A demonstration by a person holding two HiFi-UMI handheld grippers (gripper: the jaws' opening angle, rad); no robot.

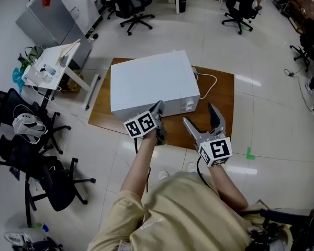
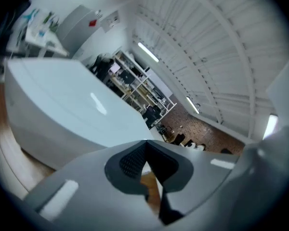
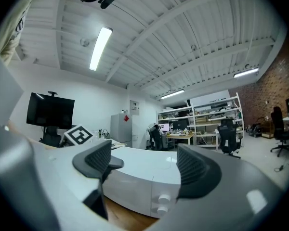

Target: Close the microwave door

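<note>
Seemingly finished: on the wooden board (image 1: 222, 101) at twelve o'clock, the microwave (image 1: 152, 85) door looks flush. The left gripper (image 1: 158, 109), jaws together and empty, sits at its six o'clock. The right gripper (image 1: 199, 114), jaws parted and empty, is at five. Next, both probably just back away.

The microwave (image 1: 153, 81) fills the middle of the wooden board (image 1: 222, 95) and blocks the way straight ahead; the bare board to its right lies open, crossed only by a white cable (image 1: 214, 78); the tiled floor (image 1: 261, 119) beyond is free; at left, black chairs (image 1: 47, 177) and a small white table (image 1: 49, 61) crowd the approach
</note>
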